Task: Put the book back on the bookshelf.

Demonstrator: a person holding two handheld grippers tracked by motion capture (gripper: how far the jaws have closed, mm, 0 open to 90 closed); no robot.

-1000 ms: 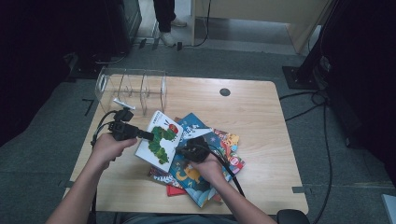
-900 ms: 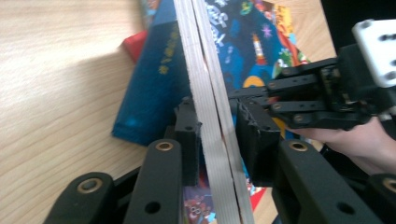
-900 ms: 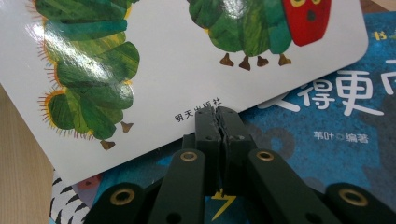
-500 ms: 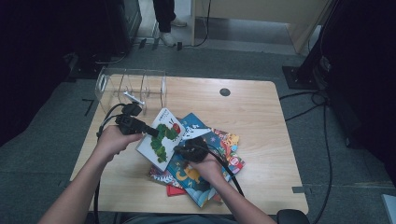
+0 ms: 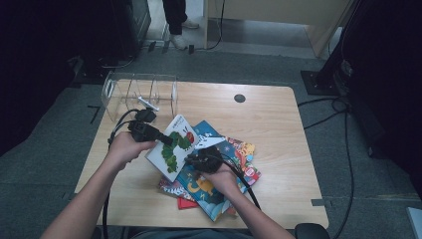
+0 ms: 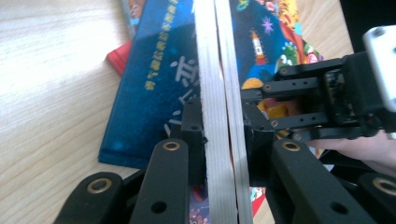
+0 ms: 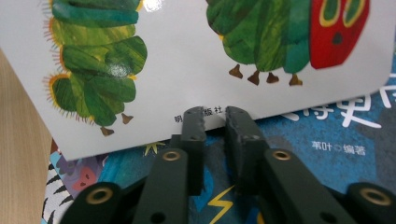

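Since a second ago your left gripper (image 5: pixel 166 141) has tipped the white caterpillar picture book (image 5: pixel 173 146) up off the pile of colourful books (image 5: pixel 224 169) on the wooden table (image 5: pixel 268 119), jaws clamped on its edge. Your right gripper (image 7: pixel 215 116), jaws nearly closed on nothing, touches the book's lower edge

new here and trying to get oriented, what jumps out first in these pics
The white caterpillar book, lifted at the pile's left side with the left tongs clamped on its edge. Under it, a fan of colourful picture books at the table's near middle, where the right tongs rest.
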